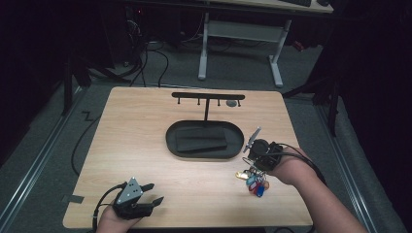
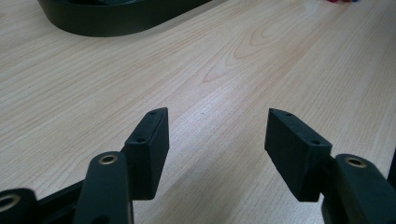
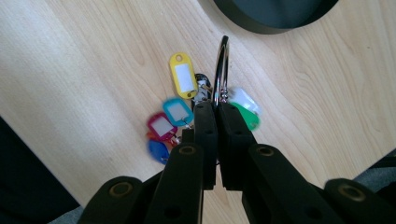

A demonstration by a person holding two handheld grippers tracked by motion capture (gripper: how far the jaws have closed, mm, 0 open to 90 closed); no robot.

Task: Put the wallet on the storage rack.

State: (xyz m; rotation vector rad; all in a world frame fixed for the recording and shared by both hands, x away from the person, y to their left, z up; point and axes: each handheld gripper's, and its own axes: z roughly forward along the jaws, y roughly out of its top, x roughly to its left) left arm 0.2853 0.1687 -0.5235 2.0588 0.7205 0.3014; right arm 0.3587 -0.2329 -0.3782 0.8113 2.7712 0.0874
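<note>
Pale wood covers the table (image 1: 145, 145), with a dark floor around it. Near its front left corner the left gripper (image 1: 154, 193) rests with its jaws standing wide apart and nothing between them; bare wood lies ahead of it. Beyond and to its right sits a black oval tray (image 1: 171, 138) under a hook rack (image 1: 208, 96). Farther right, just beside the tray, the right gripper (image 3: 216, 108) is clamped on a metal key ring (image 3: 221, 70), and a bunch of coloured key tags (image 3: 180, 109) hangs below its jaws.
</note>
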